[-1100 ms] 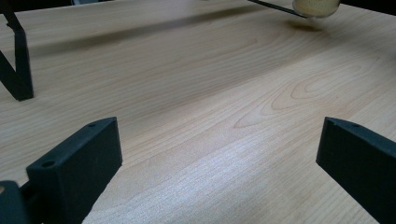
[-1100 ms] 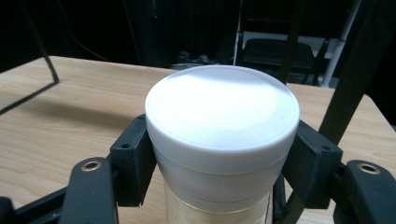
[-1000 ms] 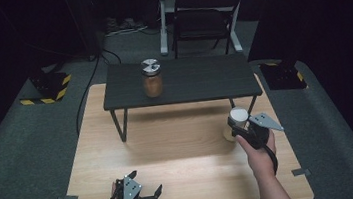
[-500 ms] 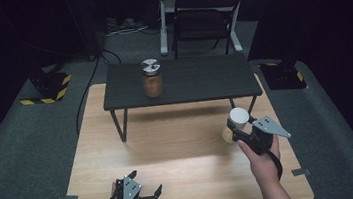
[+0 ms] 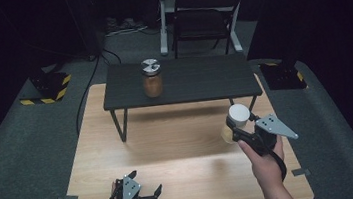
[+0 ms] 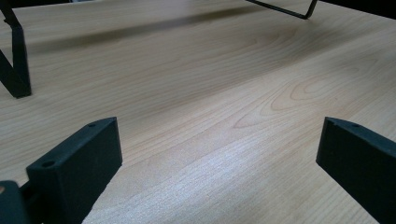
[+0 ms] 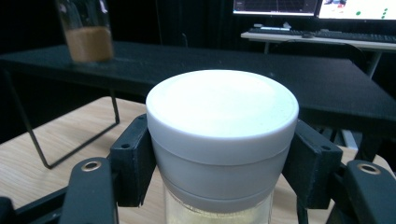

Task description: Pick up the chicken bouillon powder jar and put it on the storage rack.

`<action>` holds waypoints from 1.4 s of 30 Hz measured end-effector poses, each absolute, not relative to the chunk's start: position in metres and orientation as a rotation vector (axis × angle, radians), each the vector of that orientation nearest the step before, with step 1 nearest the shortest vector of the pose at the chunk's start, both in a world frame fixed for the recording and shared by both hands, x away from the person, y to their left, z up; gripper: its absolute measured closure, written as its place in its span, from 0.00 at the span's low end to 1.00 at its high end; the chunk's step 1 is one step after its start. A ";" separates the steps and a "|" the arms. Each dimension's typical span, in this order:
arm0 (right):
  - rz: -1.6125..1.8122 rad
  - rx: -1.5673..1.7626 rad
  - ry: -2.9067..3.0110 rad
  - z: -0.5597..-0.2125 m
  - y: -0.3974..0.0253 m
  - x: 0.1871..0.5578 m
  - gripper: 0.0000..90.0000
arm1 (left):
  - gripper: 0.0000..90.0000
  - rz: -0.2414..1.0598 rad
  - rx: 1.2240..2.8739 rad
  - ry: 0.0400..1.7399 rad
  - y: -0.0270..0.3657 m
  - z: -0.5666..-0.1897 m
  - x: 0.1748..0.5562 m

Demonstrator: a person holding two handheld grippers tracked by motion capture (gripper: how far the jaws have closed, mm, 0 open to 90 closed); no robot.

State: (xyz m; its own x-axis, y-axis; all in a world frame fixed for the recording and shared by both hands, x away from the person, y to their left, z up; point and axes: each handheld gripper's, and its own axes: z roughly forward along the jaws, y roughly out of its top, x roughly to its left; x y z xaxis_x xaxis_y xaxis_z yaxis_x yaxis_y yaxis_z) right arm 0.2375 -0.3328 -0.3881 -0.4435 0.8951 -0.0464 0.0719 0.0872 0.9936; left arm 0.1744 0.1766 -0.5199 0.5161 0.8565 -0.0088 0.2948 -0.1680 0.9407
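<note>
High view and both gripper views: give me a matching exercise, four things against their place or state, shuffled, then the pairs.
Things
1. white-lidded jar
2. jar of brown powder
3. left claw
4. right claw

Places or states
A. open, holding nothing, low over the near edge of the wooden table
B. standing on the black shelf
C. clamped at its lid between two black jaws
D. shut, at the right side of the table

Pairs: 1-C, 2-B, 3-A, 4-D

brown-filled jar (image 5: pixel 152 77), black shelf (image 5: pixel 197 79), chair (image 5: pixel 207 21)
</note>
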 end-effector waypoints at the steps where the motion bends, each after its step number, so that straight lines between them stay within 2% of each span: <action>1: 1.444 0.972 1.638 -0.385 -0.332 0.236 0.37 | 0.01 0.675 1.719 0.978 0.177 -0.520 0.175; 20: 1.468 0.955 1.609 -0.331 -0.316 0.234 0.37 | 0.01 0.674 1.765 0.998 0.170 -0.514 0.179; 42: 1.421 0.998 1.570 -0.286 -0.292 0.281 0.37 | 0.01 0.658 1.765 0.996 0.173 -0.513 0.180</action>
State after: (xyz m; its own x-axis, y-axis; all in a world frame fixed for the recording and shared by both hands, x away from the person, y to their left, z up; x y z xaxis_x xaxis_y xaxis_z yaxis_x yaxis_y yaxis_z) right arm 0.2805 -0.2919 -0.2857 -0.3880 0.9207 -0.0425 0.0489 0.0666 0.9966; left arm 0.1805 0.1728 -0.5133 0.5195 0.8545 -0.0042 0.3312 -0.1969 0.9228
